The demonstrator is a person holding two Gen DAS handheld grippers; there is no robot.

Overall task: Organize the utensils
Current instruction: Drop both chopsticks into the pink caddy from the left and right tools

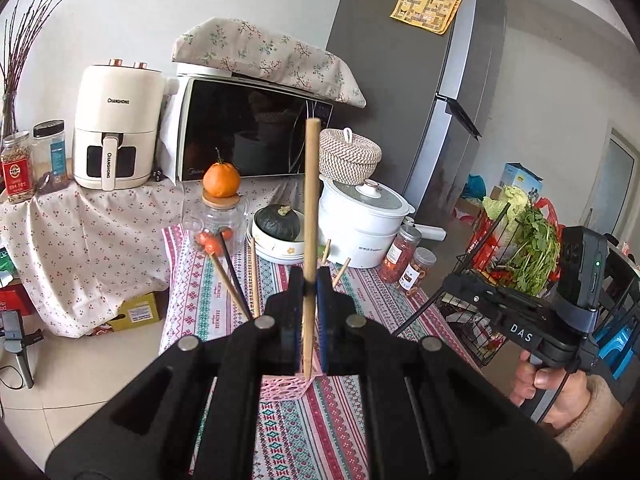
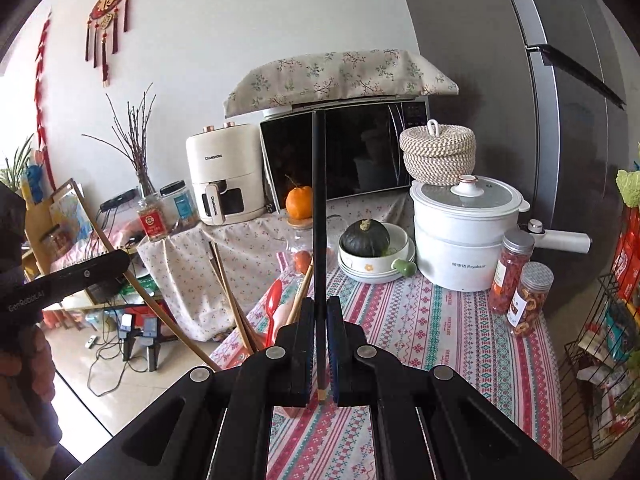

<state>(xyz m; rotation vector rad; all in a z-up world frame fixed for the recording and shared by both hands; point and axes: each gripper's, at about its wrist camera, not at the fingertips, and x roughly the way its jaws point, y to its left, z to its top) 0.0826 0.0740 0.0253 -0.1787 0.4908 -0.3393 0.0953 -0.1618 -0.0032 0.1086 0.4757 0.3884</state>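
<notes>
A: Left gripper [image 1: 310, 280]?
B: Clamped on one pale bamboo chopstick [image 1: 310, 208], upright above the pink lattice plastic holder [image 1: 286, 390].
A: Right gripper [image 2: 320, 312]?
B: Clamped on one black chopstick [image 2: 319, 216], upright. More wooden chopsticks [image 2: 230, 300] and a red plastic spoon [image 2: 273, 304] lean left of it, over the striped worktop [image 2: 420, 328].

Left wrist view: looks along its fingers, angled slightly down over the table [image 1: 292, 432], close. Right wrist view: same tilt, from further right. Both share microwave [image 1: 256, 136], pot [image 2: 464, 236], fridge [image 2: 480, 80].
</notes>
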